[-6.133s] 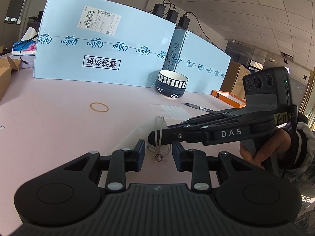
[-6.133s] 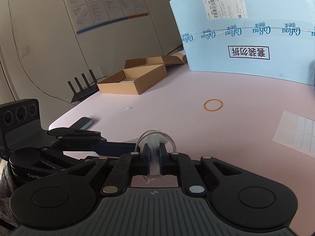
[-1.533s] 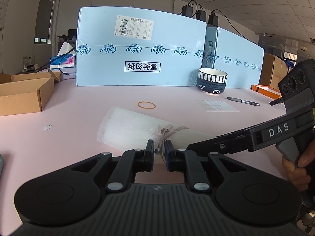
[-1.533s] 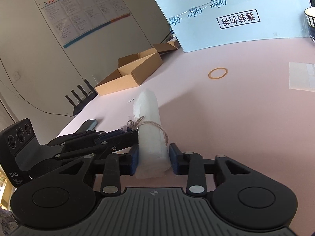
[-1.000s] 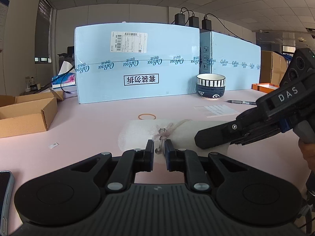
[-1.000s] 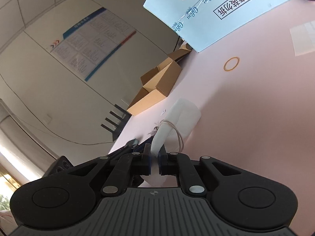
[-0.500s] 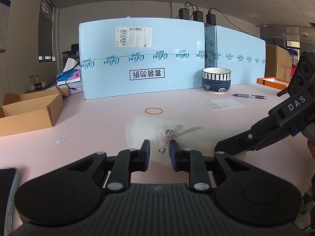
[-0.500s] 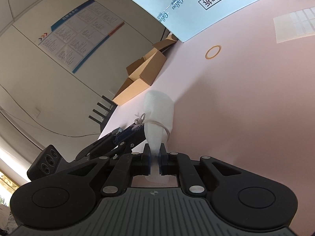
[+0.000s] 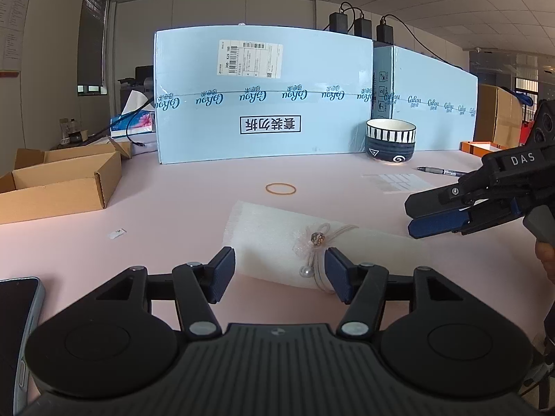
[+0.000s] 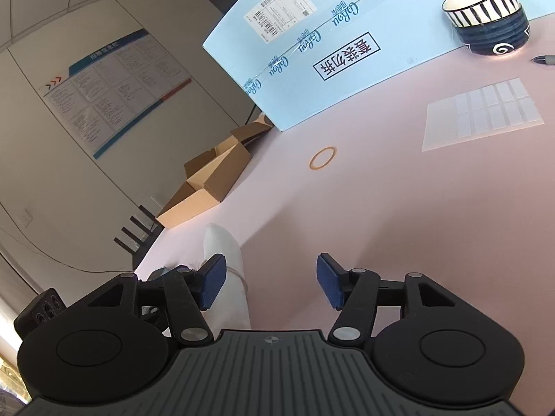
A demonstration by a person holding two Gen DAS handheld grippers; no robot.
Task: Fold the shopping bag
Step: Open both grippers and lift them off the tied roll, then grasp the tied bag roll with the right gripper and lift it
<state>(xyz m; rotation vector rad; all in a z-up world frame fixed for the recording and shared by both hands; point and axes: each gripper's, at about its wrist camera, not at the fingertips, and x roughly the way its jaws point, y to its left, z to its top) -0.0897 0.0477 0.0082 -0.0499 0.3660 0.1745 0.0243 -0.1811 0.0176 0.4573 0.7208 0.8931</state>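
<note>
— Where is the shopping bag [image 9: 277, 239] at this moment?

— It lies on the pink table [image 9: 194, 190] as a white roll, its long axis running from the far left toward the near right in the left wrist view. A pale cord [image 9: 334, 234] is looped around its middle, with a small flower charm [image 9: 317, 238] on top and a pearl bead [image 9: 304, 270] hanging down the near side.

— And the left gripper [image 9: 279, 275]?

— Released. Its jaws have just been opening and now stand wide, one blue pad at each side of the roll's near edge (the right pad sits just beside the cord loop, and I cannot tell whether it brushes it). Neither pad presses on the bag.

— The right gripper [image 10: 270, 280]?

— Also let go. Its jaws have just been opening as well; in its own view the roll [image 10: 225, 270] lies at its left finger, partly behind that pad, and bare table shows between the pads. In the left wrist view it [image 9: 414, 215] hovers off the roll's right end, apart from it, with a hand [image 9: 545, 253] partly visible on its grip.

— What else is on the table?

— A rubber band [image 9: 280, 188] just beyond the roll, a striped bowl [image 9: 390, 143] before the blue boxes [image 9: 263, 100], a pen [image 9: 440, 171], a sheet of labels [image 9: 399, 183], an open cardboard box [image 9: 55, 187] at the left, and a phone [image 9: 14, 312] at the near left edge.
</note>
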